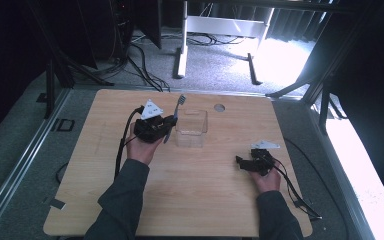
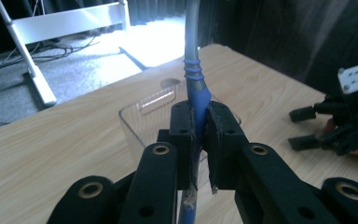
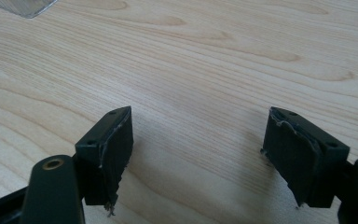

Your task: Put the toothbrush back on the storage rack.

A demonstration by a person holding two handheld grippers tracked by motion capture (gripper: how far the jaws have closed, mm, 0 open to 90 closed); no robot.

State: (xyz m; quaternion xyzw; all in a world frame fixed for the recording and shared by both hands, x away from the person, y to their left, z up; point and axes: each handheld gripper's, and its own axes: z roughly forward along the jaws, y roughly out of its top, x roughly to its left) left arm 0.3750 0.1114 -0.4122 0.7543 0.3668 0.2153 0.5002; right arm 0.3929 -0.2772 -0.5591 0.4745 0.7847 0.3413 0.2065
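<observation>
A blue and grey toothbrush (image 2: 196, 88) stands nearly upright in my left gripper (image 2: 200, 140), whose jaws are shut on its blue handle. In the high view the left gripper (image 1: 167, 125) sits left of a clear plastic box (image 1: 192, 129), and the toothbrush (image 1: 176, 114) slants up with its bristled head toward the table's far edge. The clear box (image 2: 142, 116) lies just behind the jaws in the left gripper view. My right gripper (image 1: 240, 162) rests low at the right of the table, open, with only bare wood between its pads (image 3: 116, 149).
The wooden table (image 1: 195, 200) has a round hole (image 1: 219, 107) near its far edge. Cables trail from both grippers across the table. A white desk frame (image 1: 220, 30) and floor cables lie beyond the table. A corner of the clear box (image 3: 23, 7) shows in the right gripper view.
</observation>
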